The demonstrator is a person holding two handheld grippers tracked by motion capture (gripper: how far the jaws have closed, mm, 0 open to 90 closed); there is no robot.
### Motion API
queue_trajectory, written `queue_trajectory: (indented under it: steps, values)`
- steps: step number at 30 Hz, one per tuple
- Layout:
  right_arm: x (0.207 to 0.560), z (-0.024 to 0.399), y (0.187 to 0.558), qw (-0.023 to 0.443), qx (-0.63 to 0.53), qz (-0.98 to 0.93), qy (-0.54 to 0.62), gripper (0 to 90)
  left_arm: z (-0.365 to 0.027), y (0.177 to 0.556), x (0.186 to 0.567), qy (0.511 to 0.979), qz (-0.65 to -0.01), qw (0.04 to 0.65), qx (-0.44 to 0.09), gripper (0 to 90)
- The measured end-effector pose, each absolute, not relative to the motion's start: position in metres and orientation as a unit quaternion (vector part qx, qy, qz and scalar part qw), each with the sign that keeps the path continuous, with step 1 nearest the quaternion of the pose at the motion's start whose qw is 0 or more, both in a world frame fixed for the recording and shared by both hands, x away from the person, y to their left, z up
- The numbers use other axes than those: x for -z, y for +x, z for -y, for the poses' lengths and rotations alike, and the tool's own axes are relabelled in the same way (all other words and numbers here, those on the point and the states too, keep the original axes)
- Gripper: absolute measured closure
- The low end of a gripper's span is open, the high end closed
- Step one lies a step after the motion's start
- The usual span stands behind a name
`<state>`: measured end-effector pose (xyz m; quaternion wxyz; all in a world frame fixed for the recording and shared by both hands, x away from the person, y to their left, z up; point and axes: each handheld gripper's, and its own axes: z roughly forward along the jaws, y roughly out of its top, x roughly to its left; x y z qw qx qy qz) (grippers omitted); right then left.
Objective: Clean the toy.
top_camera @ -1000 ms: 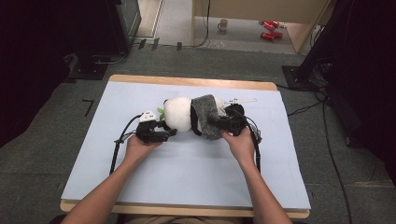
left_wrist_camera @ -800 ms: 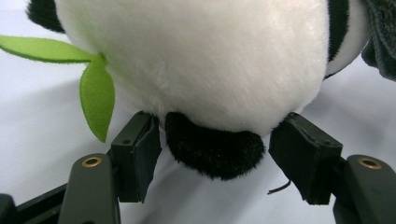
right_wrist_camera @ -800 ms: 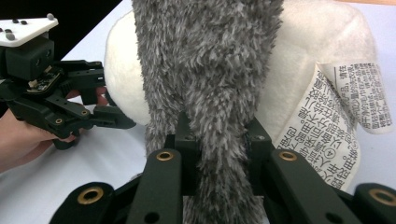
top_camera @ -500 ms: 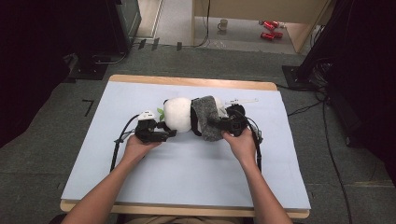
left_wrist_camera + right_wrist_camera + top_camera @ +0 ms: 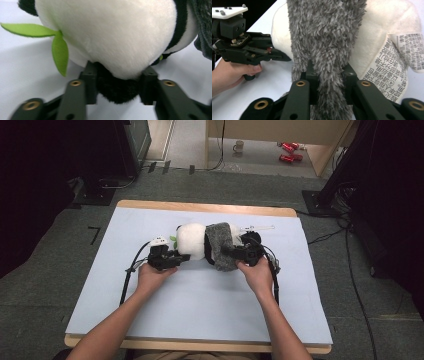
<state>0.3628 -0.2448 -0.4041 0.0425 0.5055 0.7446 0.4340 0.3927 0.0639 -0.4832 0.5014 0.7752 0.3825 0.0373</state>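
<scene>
Plush panda (image 5: 192, 241) lies mid-surface (image 5: 200, 305), long axis left-right, betw both tongs. Left tongs (image 5: 117, 82) pinch its black paw at left end; right tongs (image 5: 329, 75) pinch grey scarf (image 5: 220, 245) wrapped round it w/ care label (image 5: 392, 75) beside, right hand (image 5: 257, 275) nearer scarf

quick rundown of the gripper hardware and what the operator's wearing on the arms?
Both are black, with two flat black jaws carrying brass-coloured rivets. The left gripper has a white plate on top with small dark marks, and a black cable trailing back along the table. The right gripper also trails a black cable. Forearms are bare, with no sleeves or gloves in sight.
</scene>
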Motion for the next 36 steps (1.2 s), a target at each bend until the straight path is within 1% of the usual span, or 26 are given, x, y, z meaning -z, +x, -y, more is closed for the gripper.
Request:
queue_trajectory:
  steps: [4, 10, 14, 18, 21, 23, 24, 27, 36]
  values:
    - [0.392, 0.239, 0.358, 0.044, -0.439, -0.746, 0.498, 76.9, -0.062, 0.388, 0.473, 0.781, -0.381, 0.494, -0.011, 69.3]
    - [0.372, 0.215, 0.344, 0.038, -0.466, -0.755, 0.459, 77.0, -0.058, 0.368, 0.452, 0.776, -0.398, 0.487, 0.04, 70.7]
    - [0.373, 0.191, 0.336, 0.026, -0.47, -0.767, 0.436, 77.0, -0.051, 0.355, 0.443, 0.78, -0.403, 0.477, 0.033, 69.9]
    - [0.39, 0.176, 0.335, 0.041, -0.457, -0.777, 0.43, 77.1, -0.05, 0.356, 0.448, 0.782, -0.41, 0.469, 0.017, 68.4]
    - [0.403, 0.18, 0.341, 0.059, -0.442, -0.784, 0.432, 77.0, -0.05, 0.36, 0.456, 0.786, -0.413, 0.459, 0.011, 68.3]
    - [0.409, 0.186, 0.344, 0.096, -0.414, -0.797, 0.429, 76.8, -0.052, 0.364, 0.459, 0.787, -0.415, 0.457, 0.016, 68.6]
    - [0.412, 0.19, 0.345, 0.107, -0.407, -0.799, 0.429, 77.2, -0.054, 0.366, 0.461, 0.785, -0.415, 0.459, 0.02, 68.6]
    - [0.416, 0.204, 0.35, 0.085, -0.416, -0.79, 0.443, 78.0, -0.052, 0.368, 0.463, 0.79, -0.405, 0.46, 0.008, 69.0]
    - [0.408, 0.233, 0.345, 0.087, -0.423, -0.771, 0.468, 78.4, -0.051, 0.371, 0.461, 0.796, -0.39, 0.463, 0.001, 68.4]
